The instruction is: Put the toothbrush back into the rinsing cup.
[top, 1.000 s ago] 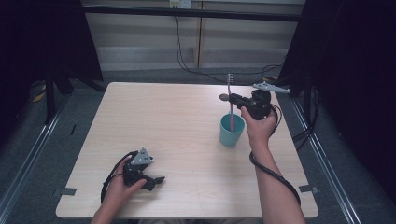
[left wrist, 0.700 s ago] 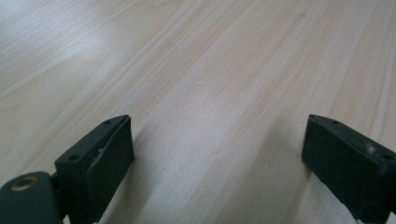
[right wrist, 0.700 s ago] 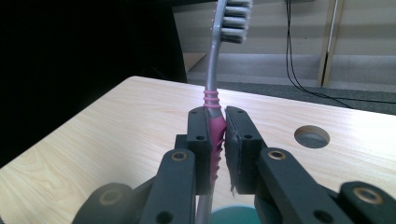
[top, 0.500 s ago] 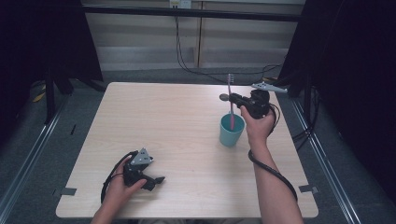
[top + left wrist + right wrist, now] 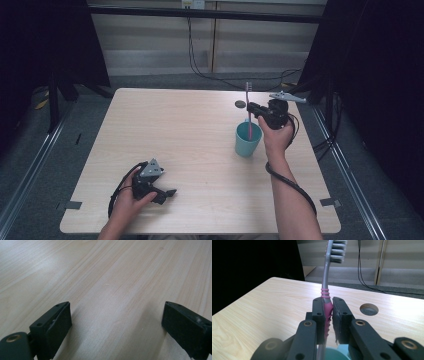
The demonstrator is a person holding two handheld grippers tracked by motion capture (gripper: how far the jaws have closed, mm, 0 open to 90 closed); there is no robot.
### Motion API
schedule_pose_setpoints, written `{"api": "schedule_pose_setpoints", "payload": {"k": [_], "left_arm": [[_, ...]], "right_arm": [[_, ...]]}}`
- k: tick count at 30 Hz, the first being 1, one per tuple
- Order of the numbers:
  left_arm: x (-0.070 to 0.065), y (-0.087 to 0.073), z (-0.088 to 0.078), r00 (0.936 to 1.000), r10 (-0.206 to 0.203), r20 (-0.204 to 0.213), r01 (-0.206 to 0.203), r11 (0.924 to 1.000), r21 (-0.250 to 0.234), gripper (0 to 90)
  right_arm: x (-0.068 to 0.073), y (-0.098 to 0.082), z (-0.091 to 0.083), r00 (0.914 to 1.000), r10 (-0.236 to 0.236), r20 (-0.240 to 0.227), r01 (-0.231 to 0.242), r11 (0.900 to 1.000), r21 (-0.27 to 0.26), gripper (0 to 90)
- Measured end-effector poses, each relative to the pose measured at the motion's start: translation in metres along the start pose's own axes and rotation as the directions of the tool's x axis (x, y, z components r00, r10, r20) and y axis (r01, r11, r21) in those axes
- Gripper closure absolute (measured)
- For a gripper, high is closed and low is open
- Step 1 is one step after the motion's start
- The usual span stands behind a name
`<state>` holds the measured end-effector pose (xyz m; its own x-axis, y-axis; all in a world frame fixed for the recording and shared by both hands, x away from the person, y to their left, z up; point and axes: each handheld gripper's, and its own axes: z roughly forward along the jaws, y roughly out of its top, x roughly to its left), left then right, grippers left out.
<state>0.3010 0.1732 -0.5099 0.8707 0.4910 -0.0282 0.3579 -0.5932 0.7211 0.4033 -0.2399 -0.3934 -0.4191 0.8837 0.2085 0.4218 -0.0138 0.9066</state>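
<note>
A pink and grey toothbrush (image 5: 249,107) stands upright with its handle end down inside a teal cup (image 5: 248,140) at the table's right side. My right gripper (image 5: 254,109) is shut on the toothbrush just above the cup. In the right gripper view the jaws clamp the pink ribbed grip of the toothbrush (image 5: 327,307), the bristle head points up, and the cup's rim (image 5: 339,352) shows below. My left gripper (image 5: 167,192) rests on the table near the front left, open, with nothing between its fingers (image 5: 53,326).
A round cable hole (image 5: 240,104) sits in the table (image 5: 190,130) just behind the cup. Metal frame rails run along both sides of the table, and cables hang at the back wall.
The right gripper and toothbrush have shifted slightly back and up over the cup. The left gripper has not moved.
</note>
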Motion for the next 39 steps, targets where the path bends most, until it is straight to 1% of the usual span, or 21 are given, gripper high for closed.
{"api": "schedule_pose_setpoints", "payload": {"k": [1,4,8,15,23,31,39], "left_arm": [[0.0,0.0,0.0,1.0,0.005,0.001,-0.005,1.0,0.004,8.9],[0.0,0.0,0.0,1.0,-0.001,-0.001,0.001,1.0,0.0,9.0],[0.0,0.0,0.0,1.0,-0.001,-0.001,0.001,1.0,0.0,9.0],[0.0,0.0,0.0,1.0,-0.001,-0.001,0.001,1.0,0.0,9.1],[0.0,0.0,0.0,1.0,-0.001,-0.001,0.001,1.0,0.0,9.0],[0.0,0.0,0.0,1.0,-0.001,-0.001,0.001,1.0,0.0,9.0],[0.0,0.0,0.0,1.0,-0.001,-0.001,0.001,1.0,0.0,9.0]], "right_arm": [[-0.001,-0.001,0.0,1.0,-0.005,0.003,0.005,1.0,0.001,81.3],[-0.001,-0.003,0.0,0.9999,-0.011,0.013,0.011,1.0,0.006,81.3],[-0.004,-0.008,0.001,0.9999,0.001,0.016,-0.001,1.0,0.004,81.3],[-0.003,-0.011,0.004,0.9999,-0.013,0.008,0.013,1.0,0.006,81.3],[-0.002,-0.014,0.006,0.9996,-0.027,0.011,0.027,1.0,0.007,81.2],[-0.003,-0.016,0.005,0.9997,-0.023,0.011,0.023,1.0,0.012,81.2],[-0.004,-0.023,0.004,0.9998,-0.019,0.011,0.019,1.0,0.017,81.1]]}}
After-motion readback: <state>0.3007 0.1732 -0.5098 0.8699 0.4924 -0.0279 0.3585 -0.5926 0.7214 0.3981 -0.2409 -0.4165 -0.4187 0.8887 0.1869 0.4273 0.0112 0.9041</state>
